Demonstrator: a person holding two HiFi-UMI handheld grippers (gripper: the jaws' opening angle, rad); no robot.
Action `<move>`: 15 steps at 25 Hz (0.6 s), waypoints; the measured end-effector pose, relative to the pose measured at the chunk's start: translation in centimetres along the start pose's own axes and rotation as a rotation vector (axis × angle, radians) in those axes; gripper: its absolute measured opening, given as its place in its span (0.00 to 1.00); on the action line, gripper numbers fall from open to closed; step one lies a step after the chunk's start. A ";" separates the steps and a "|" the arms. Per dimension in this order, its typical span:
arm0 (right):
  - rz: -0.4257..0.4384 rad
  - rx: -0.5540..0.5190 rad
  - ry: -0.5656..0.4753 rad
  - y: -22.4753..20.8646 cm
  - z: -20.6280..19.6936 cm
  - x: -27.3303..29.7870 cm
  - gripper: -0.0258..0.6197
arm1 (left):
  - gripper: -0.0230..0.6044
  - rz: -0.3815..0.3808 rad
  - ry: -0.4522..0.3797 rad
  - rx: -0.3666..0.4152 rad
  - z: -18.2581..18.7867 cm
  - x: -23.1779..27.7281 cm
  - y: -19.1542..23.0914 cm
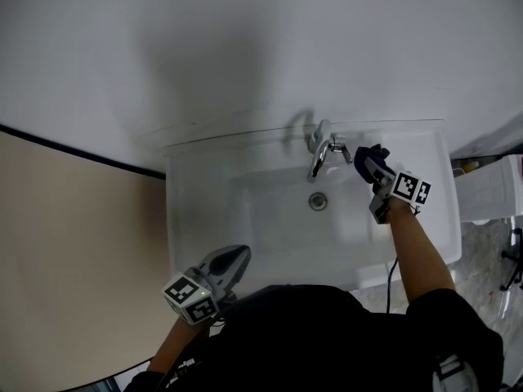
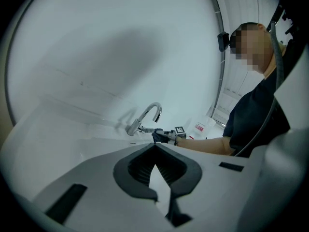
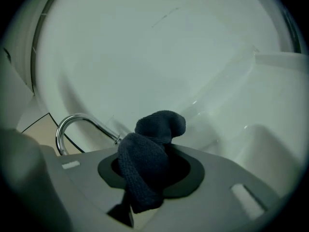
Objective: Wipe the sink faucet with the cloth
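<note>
Your right gripper (image 1: 369,163) squeezes the dark cloth (image 3: 145,168) just beside the faucet (image 1: 320,157) at the back of the sink (image 1: 245,219). Your left gripper (image 1: 231,261) is closed tight and empty.

A chrome faucet (image 1: 320,157) with an arched spout is mounted upright at the back rim of the white sink (image 1: 196,219), the spout curving over the basin. A dark blue knitted cloth (image 3: 145,156) is bunched and clamped in the jaws of the right hand-held gripper (image 1: 369,163), just right of the faucet.
</note>
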State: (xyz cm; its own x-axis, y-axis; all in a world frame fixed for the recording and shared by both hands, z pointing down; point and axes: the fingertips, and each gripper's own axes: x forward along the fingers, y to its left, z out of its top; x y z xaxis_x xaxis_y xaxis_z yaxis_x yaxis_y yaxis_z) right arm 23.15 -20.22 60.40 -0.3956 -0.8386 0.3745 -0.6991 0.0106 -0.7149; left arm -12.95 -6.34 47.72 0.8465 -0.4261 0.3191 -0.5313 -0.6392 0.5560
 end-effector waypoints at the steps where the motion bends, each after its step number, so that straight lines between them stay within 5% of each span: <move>1: -0.001 0.007 0.000 -0.2 0.9 0.7 0.24 | 0.02 -0.006 0.006 0.004 -0.1 0.3 -0.3; 8: -0.025 0.071 0.118 -1.7 1.6 7.5 0.24 | 0.02 0.012 0.065 0.027 -0.6 1.5 -1.0; 15: 0.116 0.150 0.182 0.3 0.8 7.8 0.22 | 0.02 0.021 0.075 0.048 -0.3 1.7 -0.9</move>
State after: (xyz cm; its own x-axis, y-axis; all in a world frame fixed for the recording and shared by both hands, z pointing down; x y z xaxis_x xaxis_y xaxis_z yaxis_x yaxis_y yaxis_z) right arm 20.35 -27.19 62.66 -0.5781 -0.7248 0.3748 -0.5521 0.0093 -0.8337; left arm -11.03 -6.30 47.99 0.8344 -0.3918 0.3875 -0.5483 -0.6615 0.5117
